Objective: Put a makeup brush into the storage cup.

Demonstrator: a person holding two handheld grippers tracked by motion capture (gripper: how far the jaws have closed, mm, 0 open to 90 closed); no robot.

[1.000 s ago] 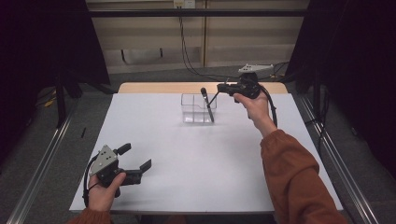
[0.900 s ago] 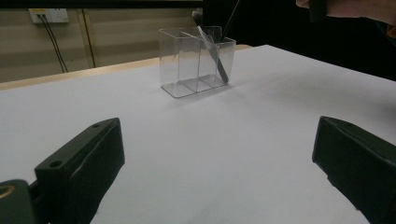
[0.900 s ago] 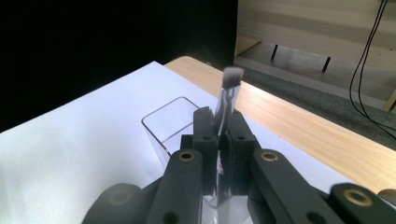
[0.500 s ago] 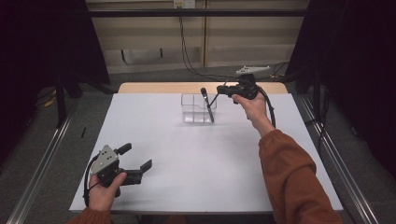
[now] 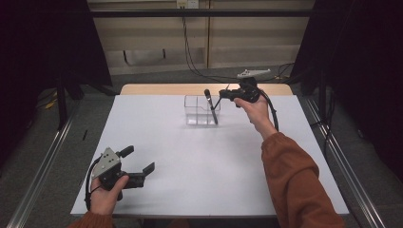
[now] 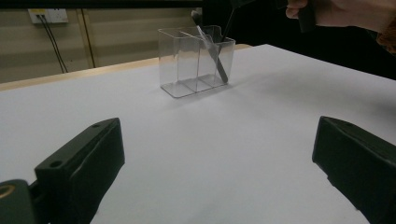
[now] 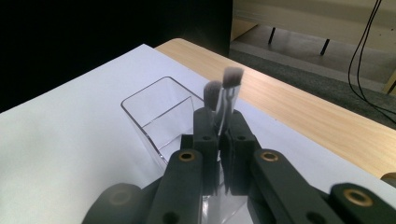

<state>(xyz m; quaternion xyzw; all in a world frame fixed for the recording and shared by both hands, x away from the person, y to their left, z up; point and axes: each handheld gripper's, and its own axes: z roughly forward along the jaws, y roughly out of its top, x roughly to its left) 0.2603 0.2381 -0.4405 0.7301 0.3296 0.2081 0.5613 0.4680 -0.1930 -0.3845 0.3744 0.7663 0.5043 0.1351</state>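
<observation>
A clear plastic organizer (image 5: 199, 117) (image 6: 187, 65) (image 7: 154, 112) with compartments stands at the back middle of the white table. A dark round-headed brush (image 5: 211, 108) (image 6: 217, 59) (image 7: 212, 93) leans in its right compartment. My right gripper (image 5: 223, 94) (image 7: 219, 119) hovers just right of and above the organizer, shut on a thin flat-headed brush (image 7: 232, 78) (image 6: 228, 24) whose handle slants down toward the organizer. My left gripper (image 5: 139, 159) (image 6: 219, 158) rests low at the near left of the table, open with nothing between its jaws.
A wooden strip (image 5: 157, 89) runs along the table's far edge. Metal rails (image 5: 347, 166) flank both sides. A small white model (image 5: 253, 72) and cables (image 5: 190, 47) lie on the floor behind. White table surface (image 5: 214, 161) stretches between the two hands.
</observation>
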